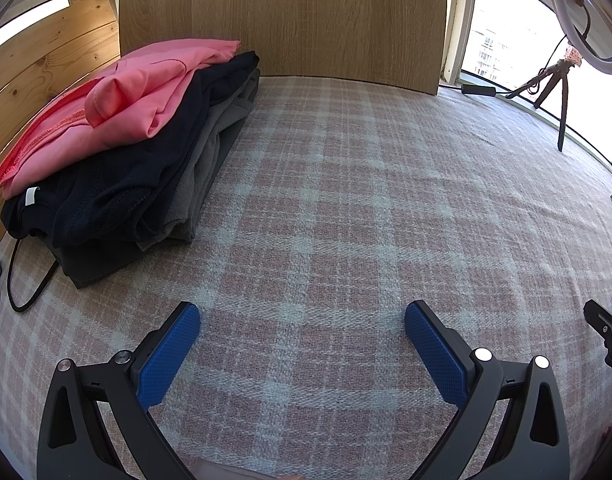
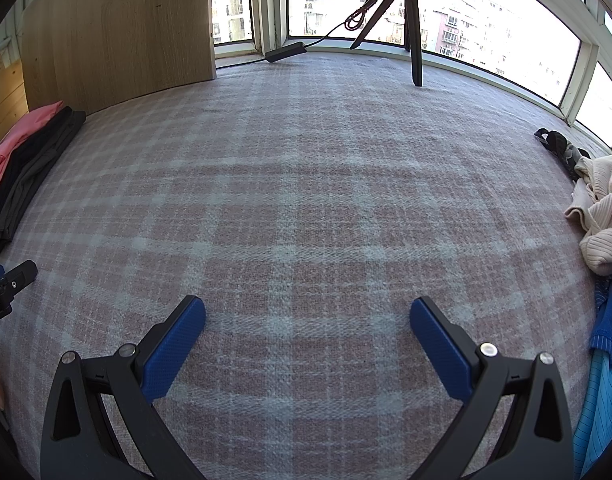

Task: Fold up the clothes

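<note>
A stack of folded clothes (image 1: 117, 152) lies at the left on the plaid blanket (image 1: 346, 200), with a pink garment (image 1: 117, 100) on top of dark navy and grey ones. My left gripper (image 1: 301, 316) hovers open over bare blanket, right of the stack, holding nothing. My right gripper (image 2: 308, 312) is open too, above the blanket's (image 2: 306, 200) middle. At the right edge lies a loose heap: a cream ribbed garment (image 2: 602, 216) over blue clothes (image 2: 606, 360). The folded stack (image 2: 21, 160) shows at the left edge of the right wrist view.
A wooden board (image 1: 281, 16) stands upright behind the stack. A black tripod (image 2: 410, 20) with a cable stands by the windows at the back. Black cables (image 1: 13, 280) lie left of the stack. A dark small garment (image 2: 562, 148) lies beyond the cream one.
</note>
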`<state>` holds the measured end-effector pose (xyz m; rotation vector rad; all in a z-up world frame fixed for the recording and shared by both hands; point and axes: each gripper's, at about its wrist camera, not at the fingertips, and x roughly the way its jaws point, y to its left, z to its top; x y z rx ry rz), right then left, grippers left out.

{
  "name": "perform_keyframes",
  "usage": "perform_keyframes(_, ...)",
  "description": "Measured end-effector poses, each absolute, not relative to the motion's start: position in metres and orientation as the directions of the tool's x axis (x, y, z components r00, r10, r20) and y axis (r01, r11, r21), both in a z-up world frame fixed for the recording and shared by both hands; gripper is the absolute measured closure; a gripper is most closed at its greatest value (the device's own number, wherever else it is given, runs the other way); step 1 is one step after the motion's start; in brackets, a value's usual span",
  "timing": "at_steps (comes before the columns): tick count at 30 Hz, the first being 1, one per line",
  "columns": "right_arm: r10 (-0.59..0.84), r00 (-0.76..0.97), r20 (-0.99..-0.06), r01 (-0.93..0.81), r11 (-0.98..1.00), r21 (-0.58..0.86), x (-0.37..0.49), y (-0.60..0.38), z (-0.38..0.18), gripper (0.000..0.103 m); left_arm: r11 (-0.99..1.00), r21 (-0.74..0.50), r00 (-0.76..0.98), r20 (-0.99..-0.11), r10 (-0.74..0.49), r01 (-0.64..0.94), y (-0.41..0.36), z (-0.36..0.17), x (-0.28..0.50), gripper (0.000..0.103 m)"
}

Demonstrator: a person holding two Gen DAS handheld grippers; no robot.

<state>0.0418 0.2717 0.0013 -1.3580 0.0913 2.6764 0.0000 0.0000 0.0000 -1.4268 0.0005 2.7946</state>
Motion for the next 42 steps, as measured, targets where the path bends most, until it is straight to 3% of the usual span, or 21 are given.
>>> perform_keyframes(26,0.105,-0.581,-0.807,-0.160,-0.987,-0.013,0.038,0.269,0.003,0.000,-1.000,0.000,-0.585,-0.811,0.003,-0.004,-0.001,0.001,-0.001,0.000)
perform_keyframes(35,0.099,-0.527,-0.844,-0.175,-0.984,-0.006,0.045,0.276,0.012,0.000,-1.000,0.002,-0.527,-0.850,0.012,-0.026,0.002,0.005,-0.003,0.001)
perform_keyframes(42,0.115,-0.581,-0.805,-0.218,-0.976,0.018,0.075,0.279,0.054,0.000,-0.998,0.008,-0.571,-0.820,0.027,-0.059,-0.003,0.048,0.016,0.001)
